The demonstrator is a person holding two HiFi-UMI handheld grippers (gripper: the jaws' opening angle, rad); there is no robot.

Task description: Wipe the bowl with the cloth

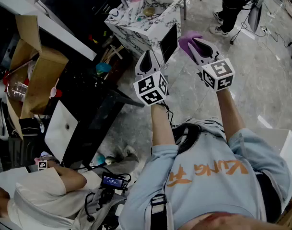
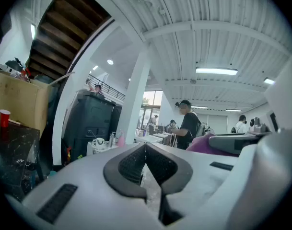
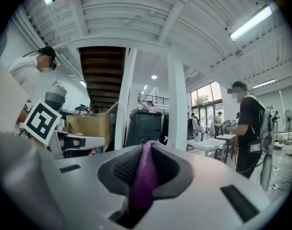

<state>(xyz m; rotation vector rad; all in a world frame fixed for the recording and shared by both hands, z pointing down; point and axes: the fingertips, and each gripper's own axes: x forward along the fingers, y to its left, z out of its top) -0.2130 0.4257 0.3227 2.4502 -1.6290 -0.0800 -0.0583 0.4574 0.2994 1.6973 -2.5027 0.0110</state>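
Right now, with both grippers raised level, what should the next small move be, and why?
Probably lower the right gripper toward the marbled table ahead. Its fingers are shut on the purple cloth, so the cloth is ready, yet both grippers point out into the room, off the table. The left gripper is shut on nothing.
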